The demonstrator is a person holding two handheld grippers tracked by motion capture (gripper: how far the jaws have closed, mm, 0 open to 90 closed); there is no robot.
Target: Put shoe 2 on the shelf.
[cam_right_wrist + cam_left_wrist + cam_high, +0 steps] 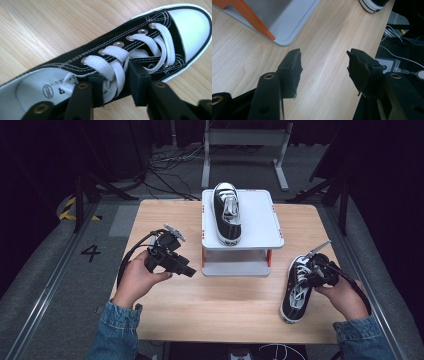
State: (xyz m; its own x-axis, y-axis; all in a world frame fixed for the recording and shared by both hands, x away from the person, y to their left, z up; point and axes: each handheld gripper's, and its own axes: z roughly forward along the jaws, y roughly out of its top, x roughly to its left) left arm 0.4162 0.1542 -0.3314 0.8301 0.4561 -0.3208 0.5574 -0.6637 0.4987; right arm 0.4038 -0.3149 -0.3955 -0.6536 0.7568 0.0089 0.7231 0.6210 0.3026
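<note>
While one shoe already sits on the rack, you're working the second; notes per view.

High view, layout: sneaker on the rack (227,214) rests on the top shelf of the white rack (260,215), toe toward the far side. Its mate, the sneaker on the table (296,290), lies at the right near edge of the table (210,305), beside the rack, so my read is you're pairing them on the shelf.
High view, right gripper (314,270): down on the lace area of the table sneaker, your hand just behind it.
High view, left gripper (186,269): parked left of the rack, pointing at its lower shelf, well apart from both shoes. Looks like standby.

Left gripper view, claw: jaws wide, nothing between them, bare wood below. Rack corner with the orange leg (252,21) is ahead; a shoe sole shows at the top edge.

Right gripper view, claw: jaws narrow, straddling the white laces (117,65) and upper of the table sneaker. Pads appear to press the laced part, so I judge it gripped.
Right gripper view, why there: mid-shoe hold should keep it level for a lift.
</note>
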